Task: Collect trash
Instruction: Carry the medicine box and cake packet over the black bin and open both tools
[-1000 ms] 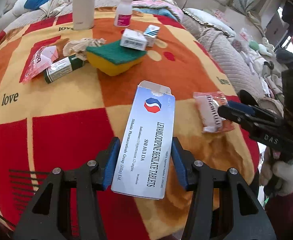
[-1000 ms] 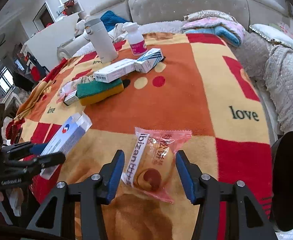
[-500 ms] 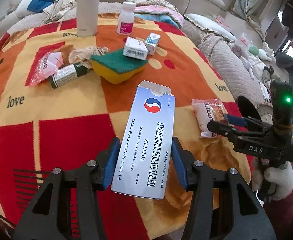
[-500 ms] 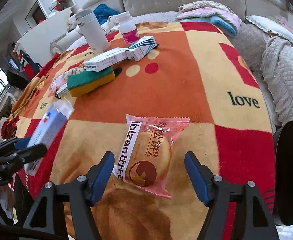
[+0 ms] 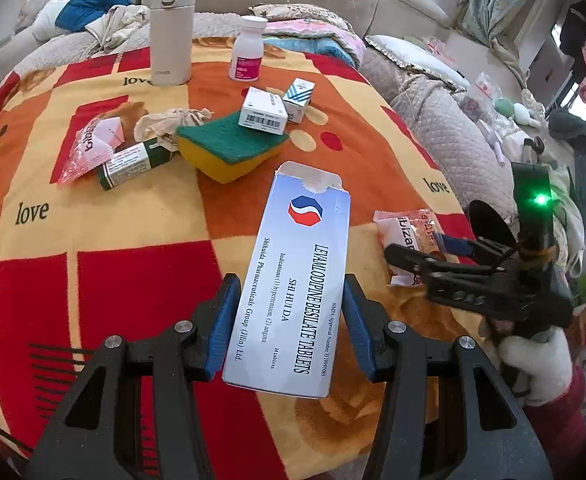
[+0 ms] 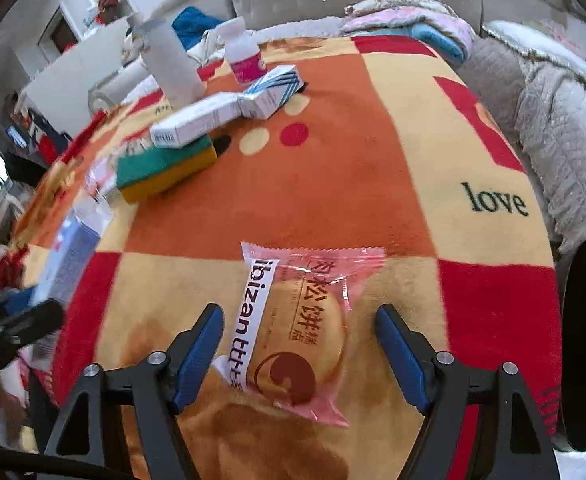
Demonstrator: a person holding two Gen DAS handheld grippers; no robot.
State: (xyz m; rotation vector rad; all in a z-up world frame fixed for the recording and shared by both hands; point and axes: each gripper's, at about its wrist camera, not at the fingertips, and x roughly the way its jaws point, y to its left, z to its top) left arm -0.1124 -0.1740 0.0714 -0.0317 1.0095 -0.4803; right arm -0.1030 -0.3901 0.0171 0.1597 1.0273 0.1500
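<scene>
The right gripper [image 6: 299,354], its jaws just opened wide, straddles the pink plastic-wrapped pastry [image 6: 299,334] lying lengthwise between them, while the left gripper [image 5: 289,330] clamps the pale blue cardboard tablet box [image 5: 299,280].

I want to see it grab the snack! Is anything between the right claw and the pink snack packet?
Nothing visible. The right claw is open, its jaws having just been opening, and the pink snack packet lies between them on the blanket, not yet squeezed.
</scene>
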